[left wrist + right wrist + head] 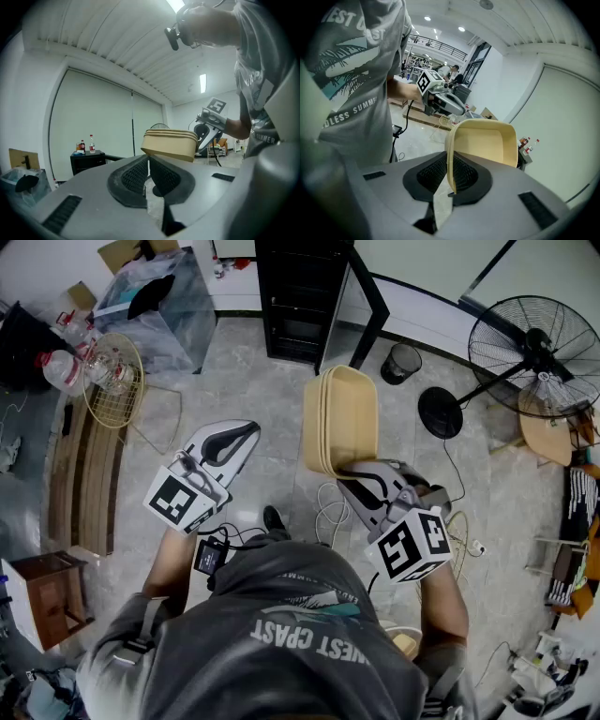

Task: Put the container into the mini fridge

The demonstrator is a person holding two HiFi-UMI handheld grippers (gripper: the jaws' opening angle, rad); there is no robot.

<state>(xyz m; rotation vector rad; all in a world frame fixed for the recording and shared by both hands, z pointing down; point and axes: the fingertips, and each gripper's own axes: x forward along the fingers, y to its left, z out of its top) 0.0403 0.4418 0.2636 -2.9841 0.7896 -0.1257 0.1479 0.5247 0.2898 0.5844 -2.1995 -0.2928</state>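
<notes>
A: Where's the container (339, 418)?

B: In the air in front of the person (281, 634), out at the end of the right gripper (353, 474). It's beige, with a ridged rim, and it's tipped on edge. From the head view you see its side, with the rim towards the left.

A: How is it held?

B: By the wall at the near end. In the right gripper view the pads (436, 173) sit one on each side of that wall and pinch it, with the open inside facing off to the right. The gripper slopes downward.

A: And the other one?

B: The left gripper (248, 430) is beside it, apart from the container and not touching it. In its own view the pads are pressed together with nothing between them. It points level, and the container shows beyond its tips.

A: Is the fridge (300, 296) in sight?

B: Yes, it's black and stands on the floor (253, 390) beyond the container, at the top of the head view. Its door (367, 292) is swung open to the right.

A: What's around it?

B: A small black bin (401, 362) is just right of the door. Further right there's a standing fan (534, 343) with a round black base. A wire basket (114, 381) is off to the left, well away from both grippers.
</notes>
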